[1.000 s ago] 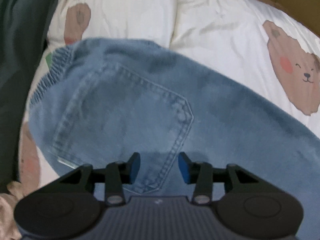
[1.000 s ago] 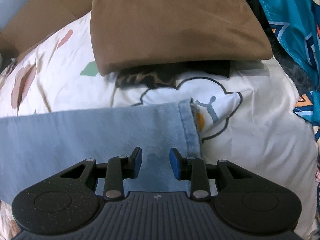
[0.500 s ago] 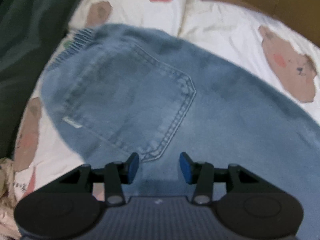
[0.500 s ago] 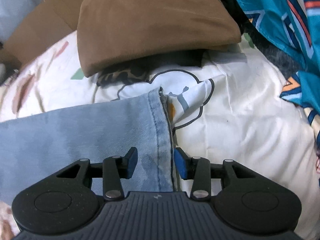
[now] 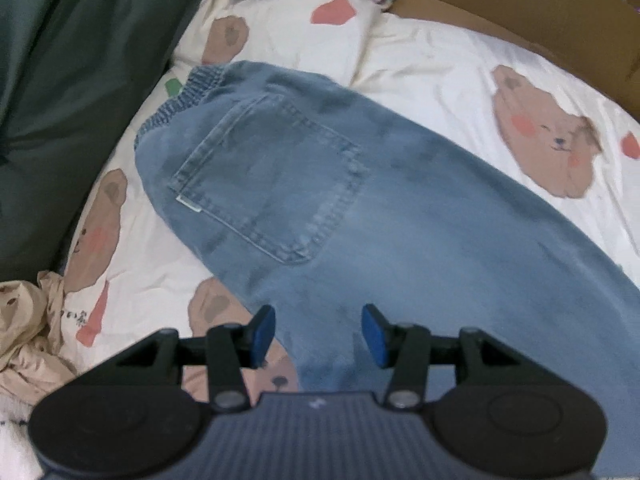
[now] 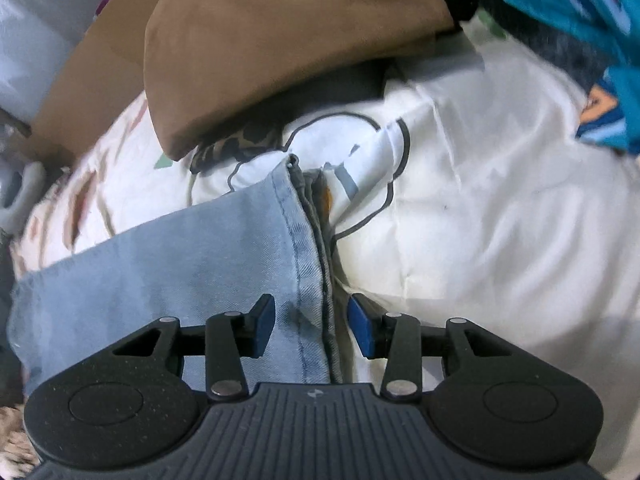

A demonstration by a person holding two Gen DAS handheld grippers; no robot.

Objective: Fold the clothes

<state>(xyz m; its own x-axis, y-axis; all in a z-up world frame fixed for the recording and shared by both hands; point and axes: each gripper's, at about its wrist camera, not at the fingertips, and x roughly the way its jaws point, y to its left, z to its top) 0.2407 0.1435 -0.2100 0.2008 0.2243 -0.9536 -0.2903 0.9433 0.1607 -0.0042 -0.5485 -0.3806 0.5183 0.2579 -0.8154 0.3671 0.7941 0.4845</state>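
While both tongs, left (image 5: 319, 336) and right (image 6: 311, 330), gaped empty, jeans (image 5: 360, 208) lay flat on bed (image 5: 440, 68), waistband (image 5: 176, 108) up-left, legs lower-right.

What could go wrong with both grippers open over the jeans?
1. The right gripper straddles the stacked leg hems; closing there may catch only the top layer, so the legs split.
2. The left gripper sits near the edge of the jeans; it could pinch the bear-print sheet too.
3. The brown cushion lies close beyond the hems and could snag a fold.
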